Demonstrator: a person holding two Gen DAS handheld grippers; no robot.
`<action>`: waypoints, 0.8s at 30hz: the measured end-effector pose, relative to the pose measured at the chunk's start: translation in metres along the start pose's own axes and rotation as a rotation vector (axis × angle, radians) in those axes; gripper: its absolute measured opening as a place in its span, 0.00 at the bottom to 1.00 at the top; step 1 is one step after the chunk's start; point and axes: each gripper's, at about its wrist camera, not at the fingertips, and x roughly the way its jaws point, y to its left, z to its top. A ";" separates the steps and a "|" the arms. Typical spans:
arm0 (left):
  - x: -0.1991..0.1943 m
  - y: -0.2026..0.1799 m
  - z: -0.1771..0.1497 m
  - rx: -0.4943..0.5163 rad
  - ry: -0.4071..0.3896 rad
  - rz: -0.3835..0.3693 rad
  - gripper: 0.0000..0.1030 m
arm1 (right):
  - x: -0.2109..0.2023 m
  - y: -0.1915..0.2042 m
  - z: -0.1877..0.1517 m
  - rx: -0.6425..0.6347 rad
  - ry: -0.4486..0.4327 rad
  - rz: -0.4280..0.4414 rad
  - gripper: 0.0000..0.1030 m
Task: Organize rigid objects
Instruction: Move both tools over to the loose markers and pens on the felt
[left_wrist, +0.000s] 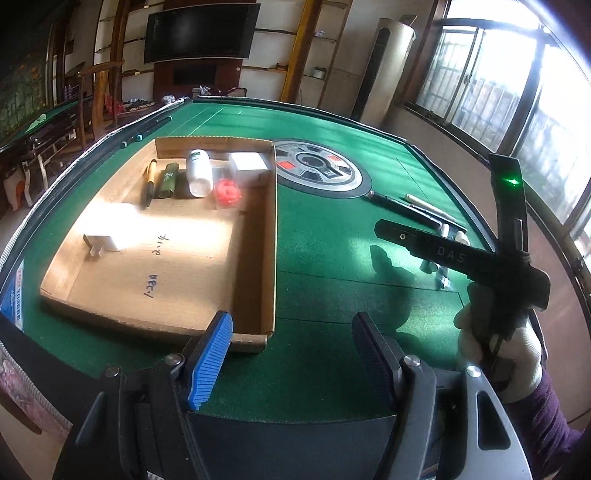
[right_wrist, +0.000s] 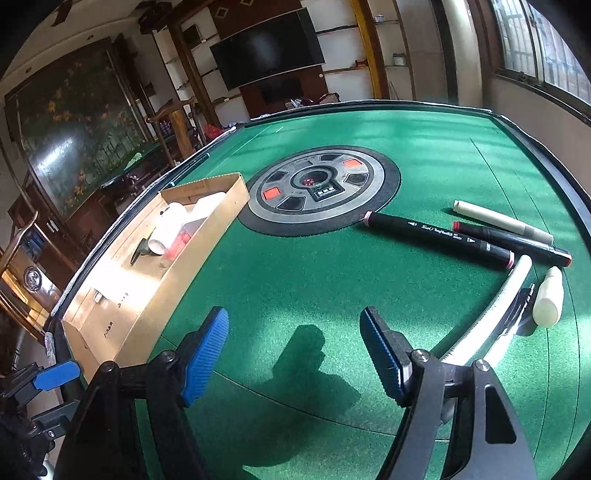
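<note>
Blue ribbed pads line both sets of jaws, and both stand wide apart with nothing between them. The left gripper (left_wrist: 291, 354) hangs over the green surface (left_wrist: 332, 229) at the near right corner of the box (left_wrist: 271, 236); the right gripper (right_wrist: 295, 350) hangs over bare felt just left of the loose pens. In the left view a gloved hand (left_wrist: 495, 354) carries the right tool.

I judge the job a little past halfway. The cardboard box sits on the left of the surface and already holds six things: a row of five along its far wall and one alone nearer. They are one pen (left_wrist: 149, 182), one dark green tube (left_wrist: 169, 181), one white bottle (left_wrist: 198, 172), one red ring in clear wrap (left_wrist: 227, 190), one white cube (left_wrist: 248, 167) and one white plug (left_wrist: 105, 242).

Still out on the right of the surface lie, as far as I can count, six things: two black markers (right_wrist: 439, 238), crossing near their right ends, one cream marker (right_wrist: 498, 218) beyond them, one long white pen (right_wrist: 495, 310), one dark pen (right_wrist: 519, 306) partly hidden beside it, and one small cream bottle (right_wrist: 550, 297) at the far right. These are left to move into the box. The round dial (right_wrist: 321, 188) in the middle belongs to the table.
</note>
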 end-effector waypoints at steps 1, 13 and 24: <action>0.000 0.000 0.000 0.000 0.005 -0.003 0.69 | 0.001 0.000 -0.001 0.001 0.006 -0.004 0.71; 0.002 0.002 -0.003 0.003 -0.003 -0.008 0.69 | 0.018 -0.012 -0.006 0.050 0.103 0.005 0.77; 0.001 0.002 -0.004 -0.001 -0.005 -0.009 0.69 | 0.019 -0.010 -0.007 0.036 0.110 0.018 0.83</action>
